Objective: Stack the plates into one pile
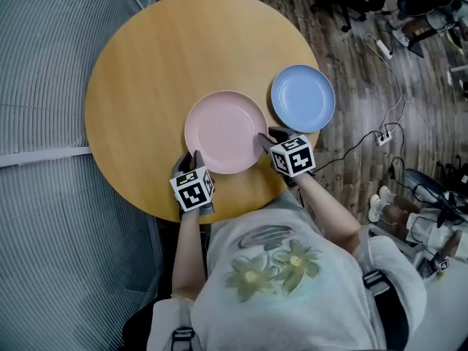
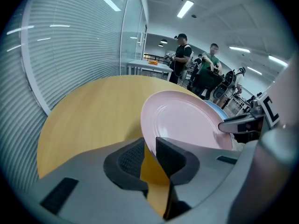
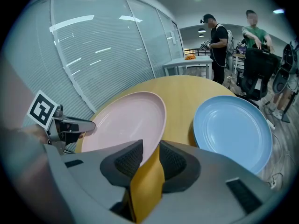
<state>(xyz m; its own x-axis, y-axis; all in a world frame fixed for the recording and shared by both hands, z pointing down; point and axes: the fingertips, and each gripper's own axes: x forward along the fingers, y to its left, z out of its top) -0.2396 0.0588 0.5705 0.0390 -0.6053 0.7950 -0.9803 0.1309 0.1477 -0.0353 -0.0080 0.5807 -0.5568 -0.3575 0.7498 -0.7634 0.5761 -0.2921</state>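
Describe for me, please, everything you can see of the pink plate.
The round pale pink plate, matte like plastic, has a shallow well and a raised rim, and is empty. It faces up over the near edge of the round wooden table, left of the round blue plate, not touching it. The left hand-held gripper and right hand-held gripper pinch its rim on opposite sides.

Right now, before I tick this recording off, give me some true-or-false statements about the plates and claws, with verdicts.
1. The left claw and right claw each pinch the pink plate's rim. True.
2. The blue plate lies on the round table. True.
3. The pink plate is stacked on the blue plate. False: they are side by side, not stacked.
4. Three plates are in view. False: only two.
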